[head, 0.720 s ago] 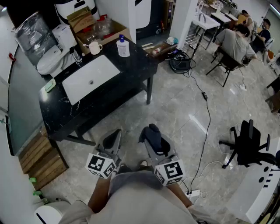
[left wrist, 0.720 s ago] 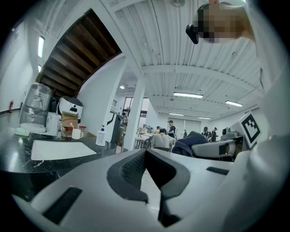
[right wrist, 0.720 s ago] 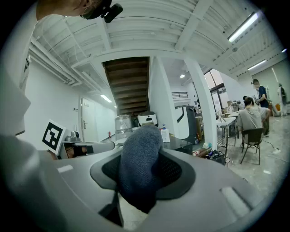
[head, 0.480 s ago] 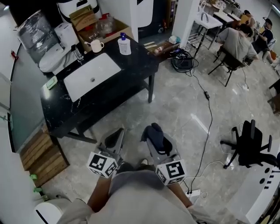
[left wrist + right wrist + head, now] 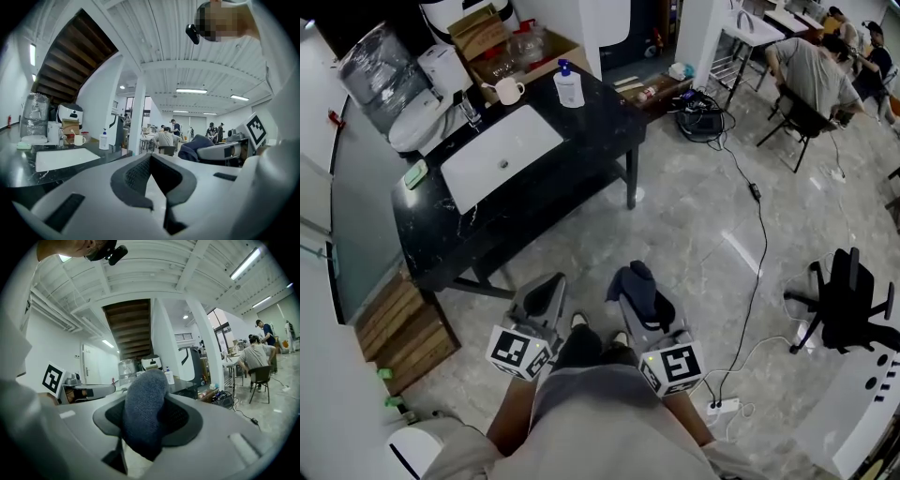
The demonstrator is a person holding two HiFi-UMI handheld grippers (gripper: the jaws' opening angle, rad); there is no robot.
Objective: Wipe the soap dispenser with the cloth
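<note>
The soap dispenser, a clear bottle with a blue pump, stands at the far right end of a black counter; it is also small in the left gripper view as the dispenser and in the right gripper view as the dispenser. My right gripper is shut on a dark blue-grey cloth, which bulges out between the jaws as the cloth. My left gripper is shut with nothing in it, its tip showing no gap. Both grippers hang over the floor, well short of the counter.
A white sink basin is set in the counter, with a mug, a tap and boxes behind. A black office chair and a floor cable lie to the right. People sit at desks at far right.
The view has shifted: the counter and dispenser sit slightly lower and to the right in the head view. Both grippers keep their places in front of the body, the cloth still held.
</note>
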